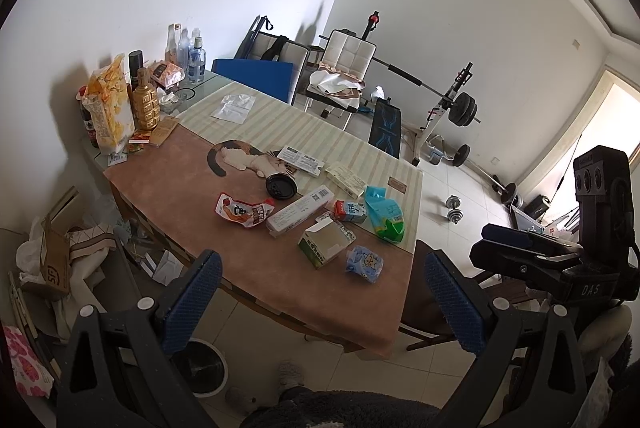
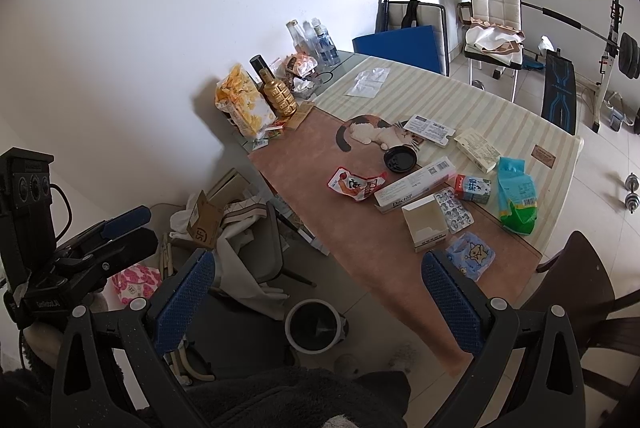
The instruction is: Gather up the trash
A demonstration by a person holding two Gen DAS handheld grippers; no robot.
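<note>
The left gripper [image 1: 320, 292] hangs in the air off the near edge of the table, its two blue-padded fingers [image 1: 192, 302] spread wide with nothing between them. The right gripper [image 2: 320, 298] is held the same way, fingers [image 2: 454, 302] wide apart and empty, above the floor at the table's near corner.

Just below the right gripper, between its fingers, stands a round white waste bin with a dark liner [image 2: 315, 324] on the tiled floor. Ahead of both grippers lies the long table covered with a brown and striped cloth bearing a cat picture [image 1: 180, 184].

Nearest the left gripper on the cloth lies a small light-blue cartoon-printed packet [image 1: 364, 263], and just beyond it an open green and white cardboard carton [image 1: 325, 243]. Further ahead are a long white toothpaste box [image 1: 300, 210], a red and white crumpled snack pouch [image 1: 243, 212] to its left, a small red and blue milk carton [image 1: 350, 211] and a teal and green plastic bag [image 1: 384, 214] to its right. A silver blister pack of pills [image 2: 453, 209] lies beside the open carton. Past these sits a black round plastic lid [image 1: 281, 185].

At the far left corner stand a gold grenade-shaped bottle [image 1: 146, 104] and a yellow snack bag [image 1: 110, 108].
</note>
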